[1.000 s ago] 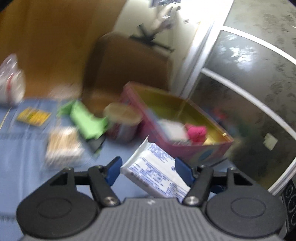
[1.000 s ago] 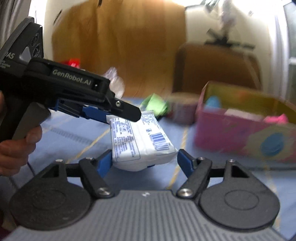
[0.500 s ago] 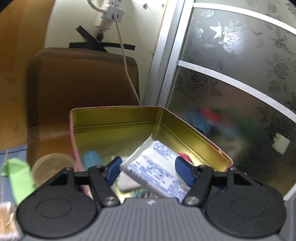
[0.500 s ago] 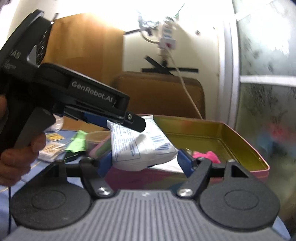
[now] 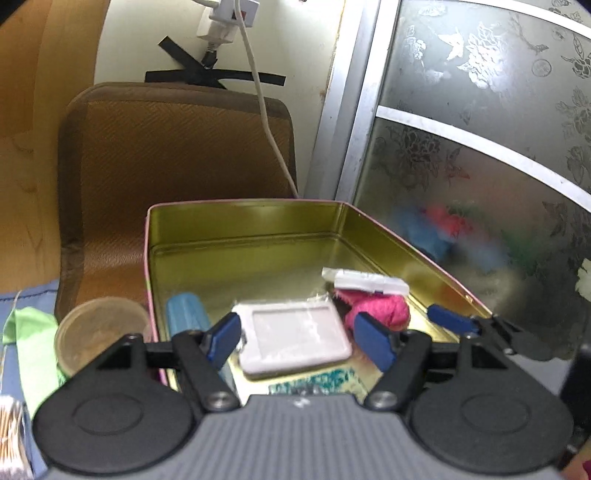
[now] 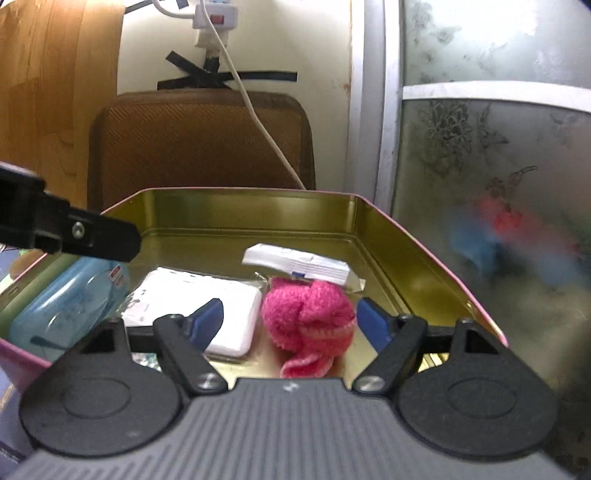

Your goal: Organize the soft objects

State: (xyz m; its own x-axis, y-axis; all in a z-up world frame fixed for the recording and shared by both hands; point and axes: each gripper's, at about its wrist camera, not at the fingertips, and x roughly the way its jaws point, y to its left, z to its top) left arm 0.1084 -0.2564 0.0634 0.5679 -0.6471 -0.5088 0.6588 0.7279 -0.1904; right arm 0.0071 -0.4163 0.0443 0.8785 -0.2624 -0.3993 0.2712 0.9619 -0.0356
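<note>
Released tissue pack (image 6: 295, 264) lies in tin (image 5: 243, 236); left claw (image 5: 301, 338) opening above.

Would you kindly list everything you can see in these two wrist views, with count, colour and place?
tin: one, pink outside, gold inside, open, on the blue cloth
tissue pack: one, white, in the tin, behind the knit ball
knit ball: one, pink, in the tin, right of the flat case
flat case: one, white, in the tin, middle
blue case: one, translucent blue, along the tin's left wall
jar: one, brownish, left of the tin
green cloth: one, left of the jar
chair back: one, brown, behind the tin
power strip: one, white, on the wall
left gripper: jaws opening, nothing between them
right gripper: open, empty
</note>
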